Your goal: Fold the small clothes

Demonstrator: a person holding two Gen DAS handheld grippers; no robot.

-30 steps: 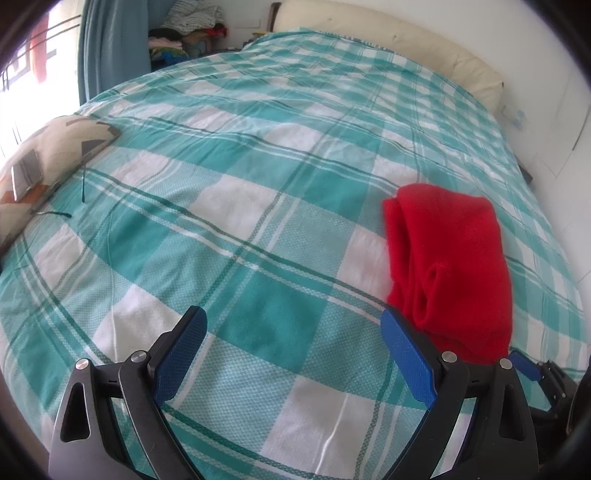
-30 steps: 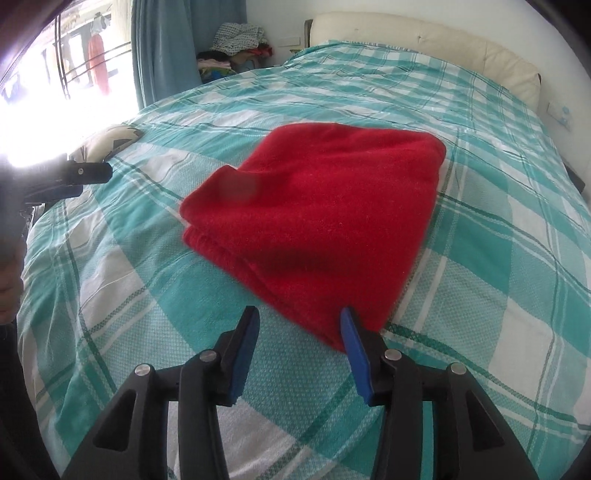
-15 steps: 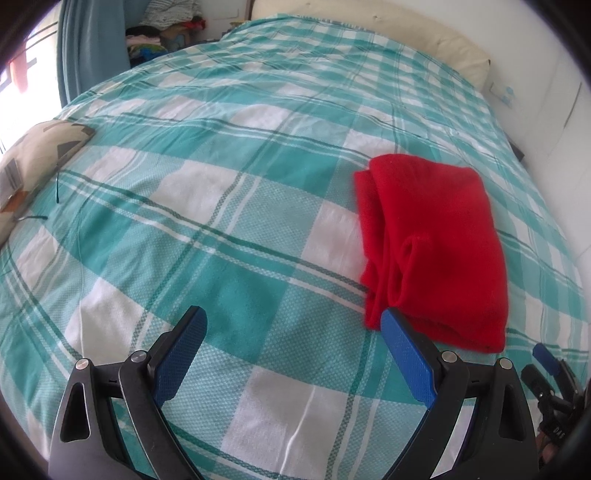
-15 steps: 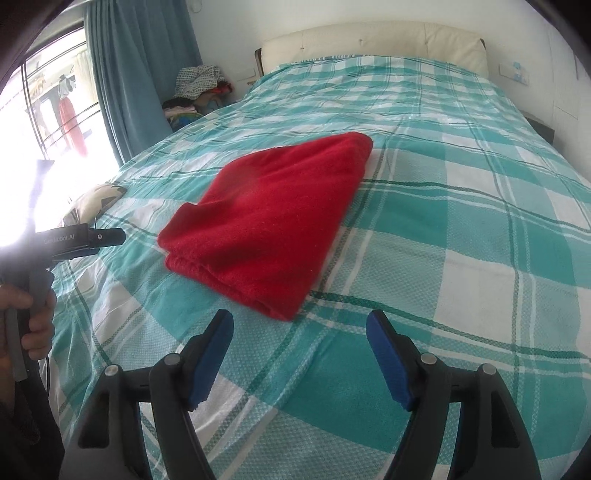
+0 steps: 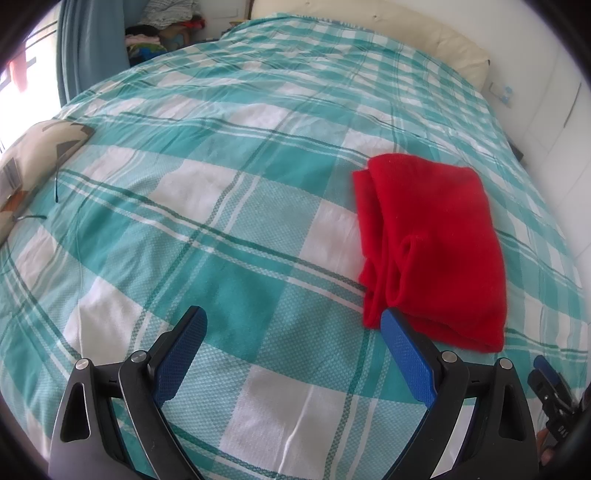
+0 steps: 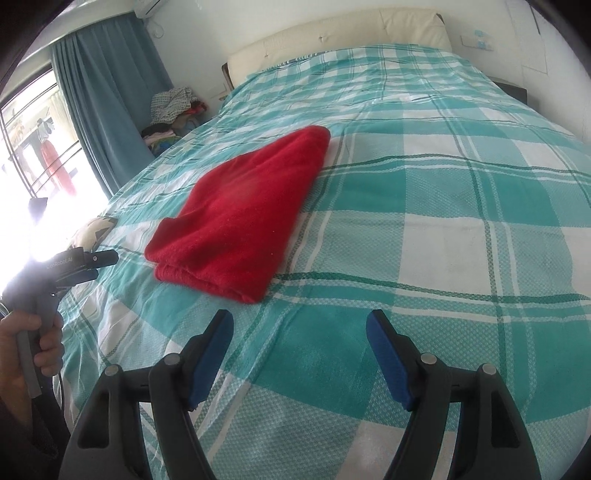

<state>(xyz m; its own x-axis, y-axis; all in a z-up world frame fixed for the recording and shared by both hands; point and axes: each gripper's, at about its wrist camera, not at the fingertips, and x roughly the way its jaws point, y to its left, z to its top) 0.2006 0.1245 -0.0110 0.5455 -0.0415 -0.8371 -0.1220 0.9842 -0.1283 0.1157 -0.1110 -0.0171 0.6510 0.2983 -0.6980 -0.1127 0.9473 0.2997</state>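
A folded red garment [image 5: 439,240] lies flat on the teal and white checked bedspread [image 5: 221,206]. In the right wrist view the red garment [image 6: 243,210] sits left of centre. My left gripper [image 5: 293,332] is open and empty, above the bedspread, its right pad close to the garment's near edge. My right gripper [image 6: 299,325] is open and empty, held back from the garment's near corner. The left gripper also shows at the left edge of the right wrist view [image 6: 79,264], held in a hand.
A patterned cushion [image 5: 33,158] lies at the bed's left edge. A cream headboard [image 6: 332,33] is at the far end. Blue curtains [image 6: 99,107] and a pile of clothes [image 6: 171,110] stand beyond the bed's left side. A white wall runs along the right.
My right gripper has opened wide and drawn back from the garment. My left gripper has drifted slightly; the garment lies still.
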